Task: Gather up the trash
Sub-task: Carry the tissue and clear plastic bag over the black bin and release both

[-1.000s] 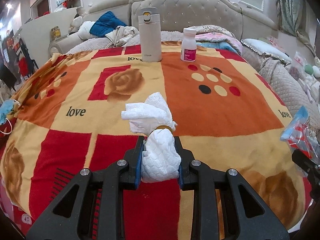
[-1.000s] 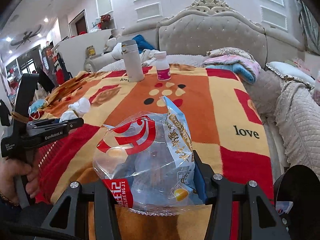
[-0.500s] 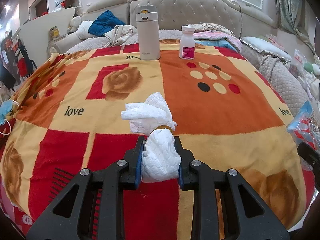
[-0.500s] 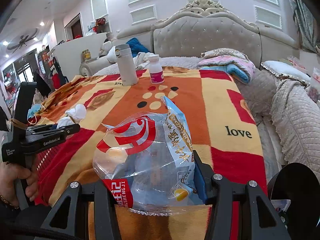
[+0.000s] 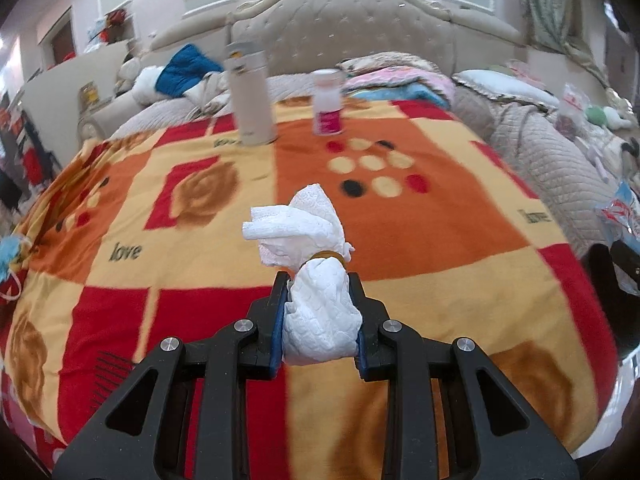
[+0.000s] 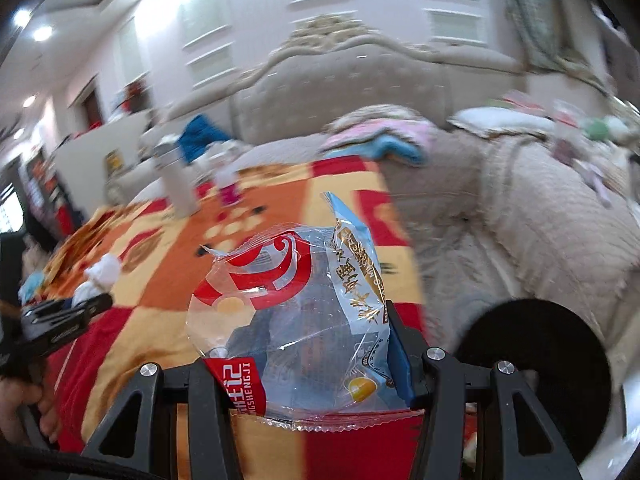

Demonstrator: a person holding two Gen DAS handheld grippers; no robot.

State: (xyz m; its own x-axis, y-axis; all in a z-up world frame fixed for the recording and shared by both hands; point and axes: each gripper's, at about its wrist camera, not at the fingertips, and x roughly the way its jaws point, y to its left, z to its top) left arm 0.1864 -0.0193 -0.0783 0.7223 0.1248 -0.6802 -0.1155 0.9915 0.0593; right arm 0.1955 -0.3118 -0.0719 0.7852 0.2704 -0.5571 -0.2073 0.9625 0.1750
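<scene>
Fleece blanket [image 5: 420, 240] in red, orange and yellow squares, printed with roses, dots and the word "love", covers the bed and serves as the working surface. A beige tufted headboard [image 5: 360, 36] with carved trim closes the far end; white panelled walls stand behind it and grey quilted bedding [image 5: 552, 160] lies along the right side. Folded pink and blue cloths are piled near the headboard. A tall beige flask [image 5: 250, 96] and a small white bottle with a pink label [image 5: 328, 102] stand upright on the blanket's far edge, near each other but apart. The left tool [image 5: 320, 320] is clamped on a wad of white tissue [image 5: 316, 272] bound by a band, held above the blanket. The right tool [image 6: 304, 356] is clamped on a clear plastic snack wrapper [image 6: 296, 300] with red and blue print. Both views are motion-blurred.
</scene>
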